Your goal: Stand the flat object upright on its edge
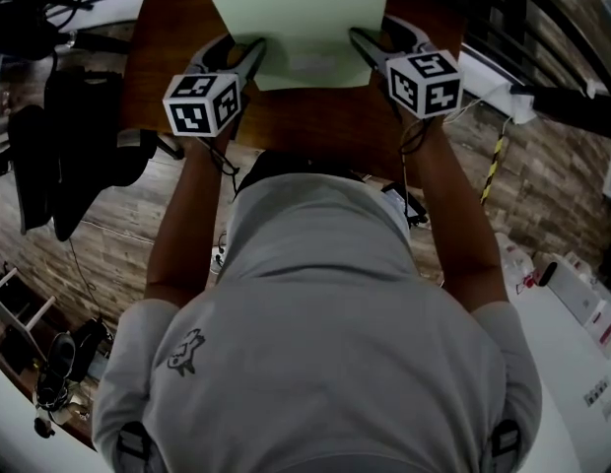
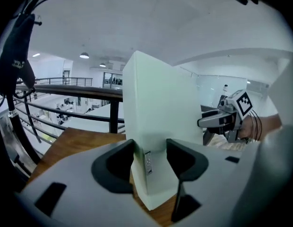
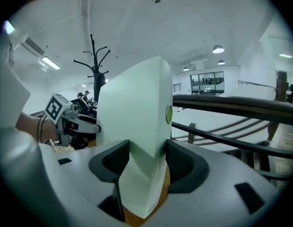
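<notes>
Pale green box (image 1: 301,13) is clamped at its near corners by the left gripper (image 1: 244,62) and right gripper (image 1: 370,47), tilted above the wooden table (image 1: 315,126). If one side lifts faster, it may twist out of the jaws. Further away, its far edge could slide.

Head view overhead, gripper views close, sharing box (image 1: 301,28)

The pale green box (image 1: 301,18) looks like smooth matt card; the table (image 1: 315,126) is grained brown wood. Pads (image 2: 113,167) of the left gripper (image 2: 150,145) are matt black; its shell (image 2: 66,183) is smooth grey plastic.
</notes>
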### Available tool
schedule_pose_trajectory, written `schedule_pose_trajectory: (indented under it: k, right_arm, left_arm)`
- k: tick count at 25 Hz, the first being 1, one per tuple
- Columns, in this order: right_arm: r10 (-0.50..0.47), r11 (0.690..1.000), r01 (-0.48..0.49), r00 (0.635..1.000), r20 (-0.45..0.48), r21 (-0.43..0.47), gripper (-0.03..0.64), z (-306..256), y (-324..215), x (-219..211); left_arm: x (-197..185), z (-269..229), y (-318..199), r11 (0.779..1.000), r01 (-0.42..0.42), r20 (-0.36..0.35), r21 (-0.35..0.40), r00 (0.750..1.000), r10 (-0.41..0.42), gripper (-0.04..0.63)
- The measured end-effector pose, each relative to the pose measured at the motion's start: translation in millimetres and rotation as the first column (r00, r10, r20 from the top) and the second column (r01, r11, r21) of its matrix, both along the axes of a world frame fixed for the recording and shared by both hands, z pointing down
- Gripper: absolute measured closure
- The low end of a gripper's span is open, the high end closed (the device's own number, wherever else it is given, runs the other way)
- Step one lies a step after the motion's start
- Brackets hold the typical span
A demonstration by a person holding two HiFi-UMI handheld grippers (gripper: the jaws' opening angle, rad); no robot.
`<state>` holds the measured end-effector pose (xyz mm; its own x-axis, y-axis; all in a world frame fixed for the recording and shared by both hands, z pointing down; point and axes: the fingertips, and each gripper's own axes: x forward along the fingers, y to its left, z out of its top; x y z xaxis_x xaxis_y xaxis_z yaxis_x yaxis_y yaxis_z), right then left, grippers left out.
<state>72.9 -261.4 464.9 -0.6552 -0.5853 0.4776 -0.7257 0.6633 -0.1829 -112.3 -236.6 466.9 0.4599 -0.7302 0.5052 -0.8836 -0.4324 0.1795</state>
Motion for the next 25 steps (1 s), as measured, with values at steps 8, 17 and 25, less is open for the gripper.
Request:
schedule_pose_trajectory:
  k: [8, 17, 25]
  right_arm:
    - [0.041, 0.987, -0.04, 0.999, 0.0, 0.158, 0.376, -23.2, -11.1, -4.1]
    - [0.115, 0.966, -0.099, 0.992, -0.055, 0.241, 0.376, -2.4, -22.9, -7.0]
    - [0.164, 0.963, -0.148, 0.985, -0.057, 0.227, 0.376, 28.7, -28.7, -8.6]
  left_arm:
    - [-4.0, -29.0, -14.9, 0.986, -0.014, 0.102, 0.169, 0.995, -0.003, 0.371]
    - [-7.9, -3.6, -33.2, 0.98, -0.066, 0.184, 0.186, 0.982, 0.031, 0.379]
    - [-8.2, 19.4, -45.6, 0.98, -0.096, 0.208, 0.172, 0.976, 0.059, 0.38]
